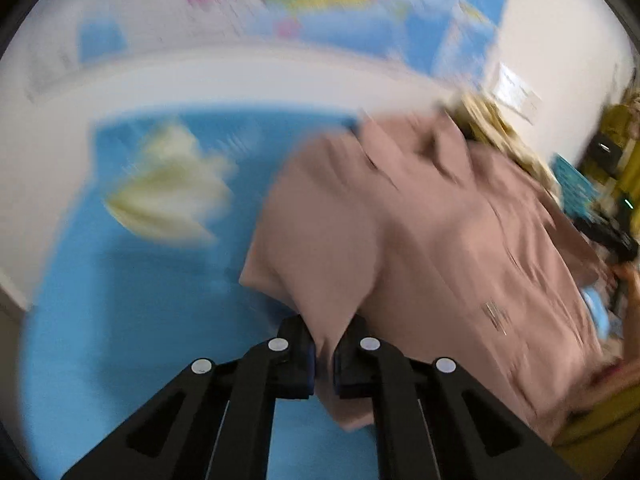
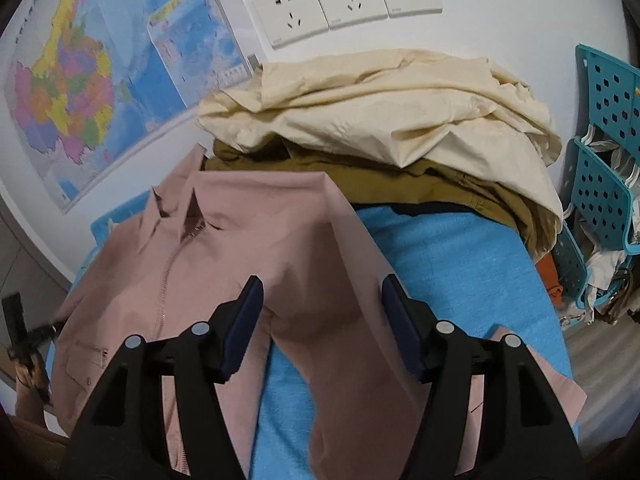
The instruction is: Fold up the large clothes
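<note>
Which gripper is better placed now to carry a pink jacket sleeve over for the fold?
Probably the left gripper: it is shut on the pink jacket. The right gripper is open, with a sleeve between its pads, apparently ungripped.

Pink zip jacket (image 2: 248,248) lies spread, apparently front-up.

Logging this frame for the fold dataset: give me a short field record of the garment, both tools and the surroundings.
garment: pink zip-up jacket, spread front-up on the blue cloth surface
left tool: shut on a fold of the pink jacket
right tool: open, one sleeve lying between its fingers, pads not pressing
other clothes: cream garment heaped on a mustard-brown one, beyond the jacket by the wall
wall: map, wall sockets
right side: teal perforated rack
image quality: left view motion-blurred
</note>
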Demonstrator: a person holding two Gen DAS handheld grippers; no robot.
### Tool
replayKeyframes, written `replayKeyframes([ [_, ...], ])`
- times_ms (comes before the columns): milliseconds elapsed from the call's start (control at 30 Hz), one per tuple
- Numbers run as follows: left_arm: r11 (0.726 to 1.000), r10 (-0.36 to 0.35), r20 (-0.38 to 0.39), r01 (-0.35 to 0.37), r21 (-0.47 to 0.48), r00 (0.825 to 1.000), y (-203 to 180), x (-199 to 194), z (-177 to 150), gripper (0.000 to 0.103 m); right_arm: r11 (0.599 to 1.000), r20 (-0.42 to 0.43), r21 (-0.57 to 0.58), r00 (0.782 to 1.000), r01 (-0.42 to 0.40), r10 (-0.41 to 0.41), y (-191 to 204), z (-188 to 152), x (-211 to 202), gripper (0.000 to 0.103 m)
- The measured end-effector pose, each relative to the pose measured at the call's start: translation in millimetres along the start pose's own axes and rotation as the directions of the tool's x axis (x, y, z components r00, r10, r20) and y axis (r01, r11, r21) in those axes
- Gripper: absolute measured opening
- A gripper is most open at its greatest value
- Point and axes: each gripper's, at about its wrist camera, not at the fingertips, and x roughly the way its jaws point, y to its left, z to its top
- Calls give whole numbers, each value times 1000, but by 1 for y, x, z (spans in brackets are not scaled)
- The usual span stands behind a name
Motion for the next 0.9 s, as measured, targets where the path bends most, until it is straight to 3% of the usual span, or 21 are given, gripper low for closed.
replayKeyframes([
  [67,997,72,47,-72,-11,996,14,-18,23,5,1000,14,8,1000,1,-1,-4,1,-5,61],
  [133,983,178,69,-181,39,982,14,-22,37,8,1000,21,17,1000,9,-9,-9,-1,-8,61],
  [200,933,331,38,-333,136,943,3,-2,41,12,999,21,39,1000,12,-13,-16,-4,-9,61],
  [233,918,363,15,-360,166,932,-2,8,38,17,998,21,57,1000,18,-19,-21,-7,-11,64],
  [300,867,459,-62,-432,249,886,-9,40,23,20,996,21,82,999,23,-25,-31,-13,-15,68],
  [333,861,476,-98,-440,256,874,-9,50,16,27,996,19,85,999,30,-32,-34,-16,-17,71],
  [367,874,462,-111,-430,226,880,-5,51,12,28,996,16,87,999,36,-38,-39,-20,-20,74],
  [433,919,387,-93,-376,115,917,6,38,11,29,994,11,93,998,57,-58,-47,-26,-28,83],
  [467,945,327,-51,-326,31,944,14,22,13,35,993,8,93,998,68,-69,-52,-30,-32,84],
  [500,956,292,-7,-292,-16,956,18,10,15,39,993,3,96,997,71,-72,-55,-33,-35,87],
  [567,964,261,96,-255,-75,960,19,-17,21,51,992,-5,116,999,40,-39,-64,-42,-41,89],
  [667,981,187,170,-176,-75,967,6,-33,27,53,995,-48,97,999,-1,6,-65,-56,-34,88],
  [700,985,170,181,-163,-50,969,-4,-32,28,53,998,-79,69,997,8,-3,-62,-60,-27,76],
  [733,988,157,183,-156,-19,970,-15,-29,29,53,998,-111,57,994,-2,8,-61,-61,-22,41],
  [800,990,132,174,-140,30,976,-33,-18,32,54,999,-144,42,990,18,-12,-61,-58,-18,1],
  [900,992,77,147,-90,84,986,-61,-1,35,54,996,12,85,1000,27,-28,-72,-28,-63,1],
])
